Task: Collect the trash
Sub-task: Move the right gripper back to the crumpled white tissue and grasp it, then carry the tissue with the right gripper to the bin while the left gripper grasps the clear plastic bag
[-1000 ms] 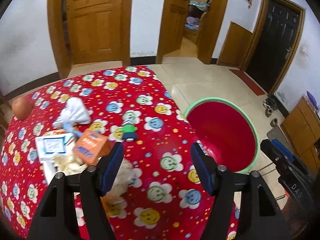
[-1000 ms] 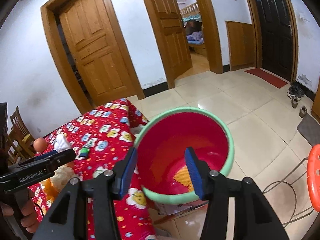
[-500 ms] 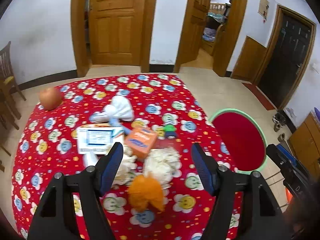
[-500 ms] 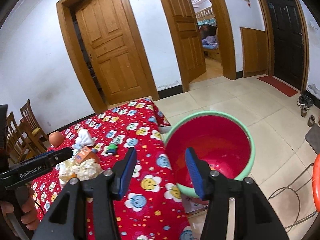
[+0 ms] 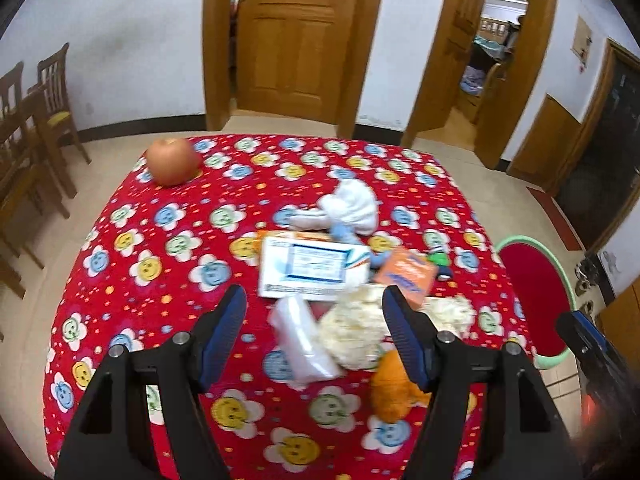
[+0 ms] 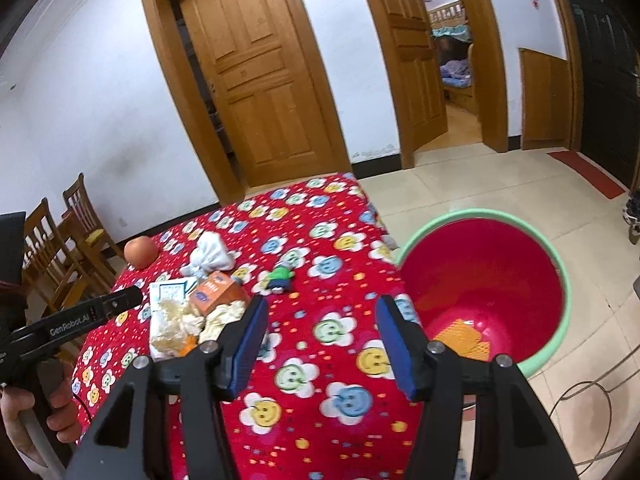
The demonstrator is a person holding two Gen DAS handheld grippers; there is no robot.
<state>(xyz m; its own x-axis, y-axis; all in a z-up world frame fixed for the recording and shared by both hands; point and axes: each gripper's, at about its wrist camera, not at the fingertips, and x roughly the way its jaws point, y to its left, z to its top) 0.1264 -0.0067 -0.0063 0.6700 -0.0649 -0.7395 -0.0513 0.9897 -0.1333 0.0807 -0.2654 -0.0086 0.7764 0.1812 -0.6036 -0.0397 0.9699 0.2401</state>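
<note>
While you hold the left gripper (image 5: 314, 332) above the near side of the red tablecloth printed with smiling flowers (image 5: 168, 240), its blue-padded jaws stand wide apart and grasp nothing; the trash pile shows between and beyond them. Closest to your fingers lie a clear crumpled plastic bag (image 5: 304, 340), a wad of cream crumpled paper (image 5: 354, 330) and an orange peel-like lump (image 5: 394, 388), all touching one another. A second cream paper wad (image 5: 450, 314) sits just right of the right finger. Behind them lies a flat white carton with a blue-bordered label (image 5: 314, 268), with a small orange box (image 5: 404, 276) tilted against its right end. Farther back rests a white knotted cloth bundle (image 5: 352, 206), and a small green and blue toy-like piece (image 5: 440, 260) sits just right of the orange box. A round reddish apple (image 5: 173, 160) stands well apart at the far left corner.

Your right gripper (image 6: 318, 338) is released too, its jaws opening over bare cloth with nothing between them. Just past the table's right edge, on the tiled floor, stands the round red bin with a pale green rim (image 6: 560, 264); an orange mesh-patterned scrap (image 6: 464, 338) lies on its bottom. From this view your left hand (image 6: 24, 420) wraps the other tool's handle at the lower left, beside the pile.
</note>
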